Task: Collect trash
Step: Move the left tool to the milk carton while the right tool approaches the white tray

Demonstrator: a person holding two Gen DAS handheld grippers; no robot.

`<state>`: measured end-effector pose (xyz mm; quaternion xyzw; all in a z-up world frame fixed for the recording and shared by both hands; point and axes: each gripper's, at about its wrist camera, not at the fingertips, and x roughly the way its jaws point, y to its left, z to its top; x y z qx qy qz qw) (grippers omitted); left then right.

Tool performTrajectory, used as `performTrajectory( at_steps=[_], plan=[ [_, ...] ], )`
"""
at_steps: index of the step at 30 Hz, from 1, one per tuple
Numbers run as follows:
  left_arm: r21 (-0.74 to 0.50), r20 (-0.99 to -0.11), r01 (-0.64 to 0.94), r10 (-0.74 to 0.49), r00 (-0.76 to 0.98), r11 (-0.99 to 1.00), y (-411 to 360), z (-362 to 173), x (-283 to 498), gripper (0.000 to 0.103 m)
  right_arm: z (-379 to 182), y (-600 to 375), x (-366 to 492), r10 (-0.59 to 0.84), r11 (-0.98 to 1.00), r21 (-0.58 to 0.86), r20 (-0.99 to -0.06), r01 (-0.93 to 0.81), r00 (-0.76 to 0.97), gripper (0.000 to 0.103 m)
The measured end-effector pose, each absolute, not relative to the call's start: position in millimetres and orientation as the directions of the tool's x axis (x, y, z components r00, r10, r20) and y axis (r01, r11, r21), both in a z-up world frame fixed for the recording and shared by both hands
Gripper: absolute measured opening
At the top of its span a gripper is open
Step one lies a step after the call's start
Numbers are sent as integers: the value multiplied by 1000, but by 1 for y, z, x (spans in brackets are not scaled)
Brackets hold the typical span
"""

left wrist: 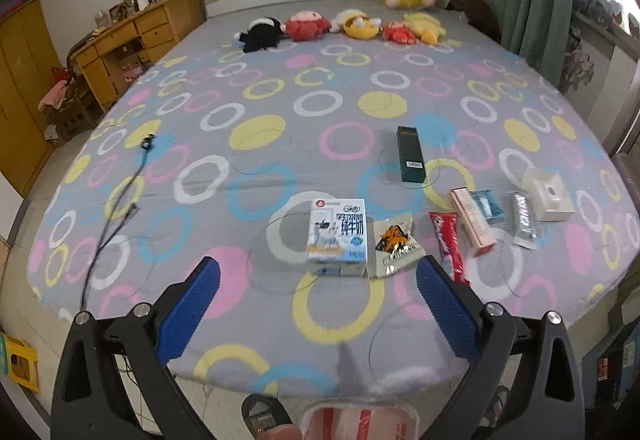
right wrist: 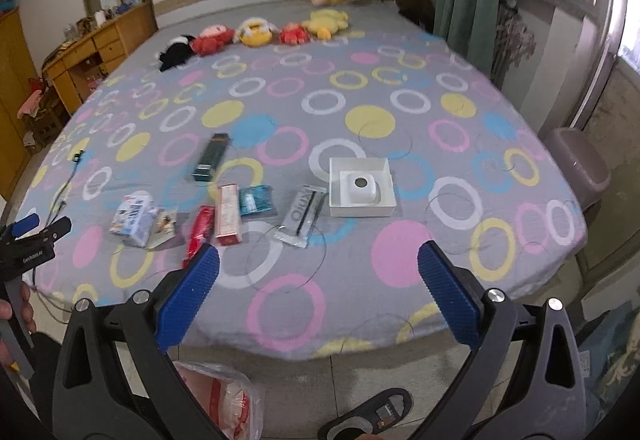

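Observation:
Trash lies in a row on the bed: a milk carton [left wrist: 338, 236] [right wrist: 134, 218], a snack wrapper [left wrist: 394, 244], a red wrapper [left wrist: 448, 244] [right wrist: 198, 234], a pink box [left wrist: 472, 222] [right wrist: 228, 214], a teal packet [left wrist: 486, 204] [right wrist: 256, 200], a silver sachet [left wrist: 524, 220] [right wrist: 302, 218], a white box [left wrist: 548, 194] [right wrist: 362, 186] and a dark green box [left wrist: 410, 154] [right wrist: 212, 156]. My left gripper [left wrist: 318, 304] is open, just short of the carton. My right gripper [right wrist: 318, 298] is open, above the bed's near edge. A red and white bag [left wrist: 360, 420] [right wrist: 218, 396] sits on the floor below.
The bed [left wrist: 280, 144] carries plush toys [left wrist: 344, 26] near the headboard and a black cable [left wrist: 116, 208] at left. A wooden desk [left wrist: 132, 36] stands left. A grey bin [right wrist: 580, 164] stands right of the bed. A slipper [right wrist: 372, 414] lies on the floor.

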<state>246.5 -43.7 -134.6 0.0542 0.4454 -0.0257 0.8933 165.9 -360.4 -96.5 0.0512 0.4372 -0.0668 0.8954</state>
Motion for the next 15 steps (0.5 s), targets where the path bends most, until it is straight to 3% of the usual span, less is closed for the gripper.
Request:
performTrajectory(
  at_steps=[15],
  plan=[
    [110, -853, 136, 23, 521, 985, -60, -237, 341, 96, -208, -389, 286, -28, 989, 59, -826, 137, 562, 97]
  ],
)
